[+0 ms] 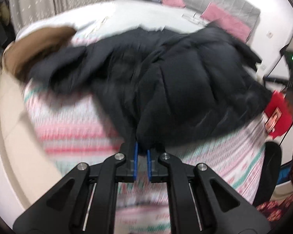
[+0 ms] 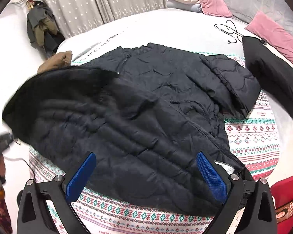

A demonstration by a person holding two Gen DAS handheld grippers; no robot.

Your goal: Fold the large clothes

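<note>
Left fingers [image 1: 142, 152] are clamping the black jacket's [image 2: 146, 101] hem at the bed's [image 2: 252, 136] near edge, while right fingers [image 2: 146, 175] are hovering spread over it.

Jacket [image 2: 146, 97]: black quilted cloth, faint sheen, puffy stitched channels. Blanket [image 2: 252, 136] at the bed's near edge: matt woven cloth, patterned bands. Pillows [image 2: 273, 37] at the far edge: pink, velvety matt. Right gripper [image 2: 146, 175]: matt black plastic, blue knurled pads [image 2: 211, 177], bright metal pins.
</note>
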